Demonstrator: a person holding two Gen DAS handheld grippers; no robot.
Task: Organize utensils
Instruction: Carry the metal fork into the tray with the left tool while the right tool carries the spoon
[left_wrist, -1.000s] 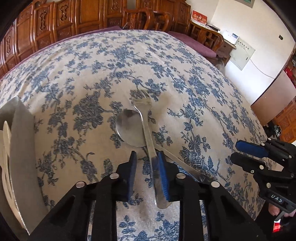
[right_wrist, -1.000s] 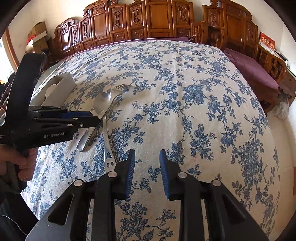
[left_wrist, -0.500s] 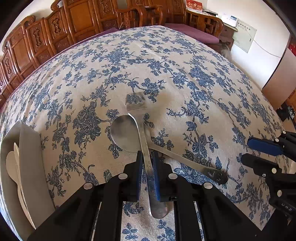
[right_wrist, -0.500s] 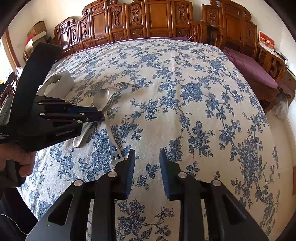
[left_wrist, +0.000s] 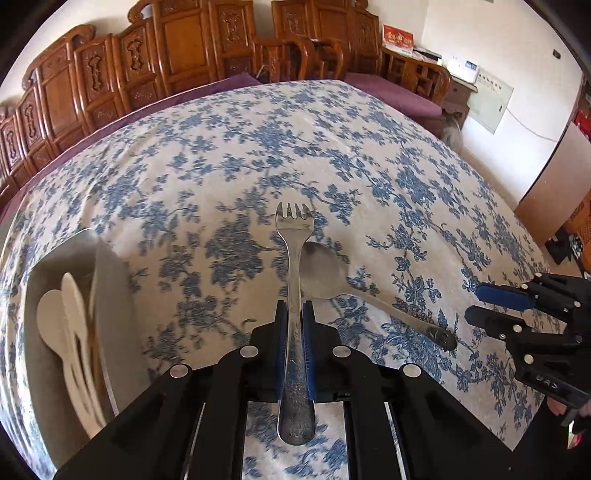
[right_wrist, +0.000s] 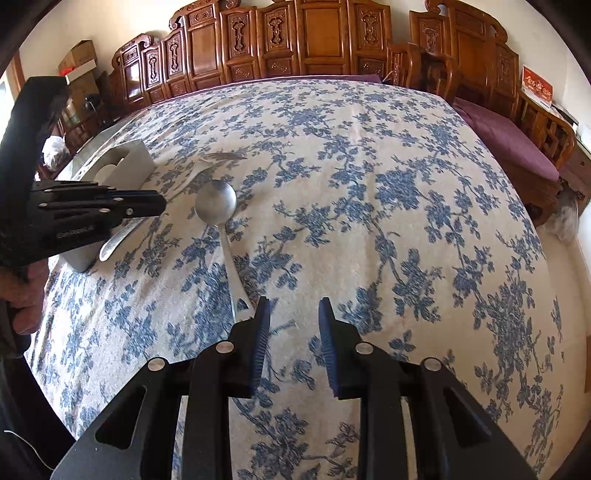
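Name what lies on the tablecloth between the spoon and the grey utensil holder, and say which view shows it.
Only bare floral tablecloth lies between the spoon and the utensil holder. The fork crosses that stretch, gripped by the left gripper. The left wrist view shows this.

Home dining room (carved chairs (left_wrist: 184, 66)).

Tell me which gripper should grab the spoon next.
Right. The right gripper is open, with the spoon handle's end beside its fingertips. The left gripper is shut on the fork.
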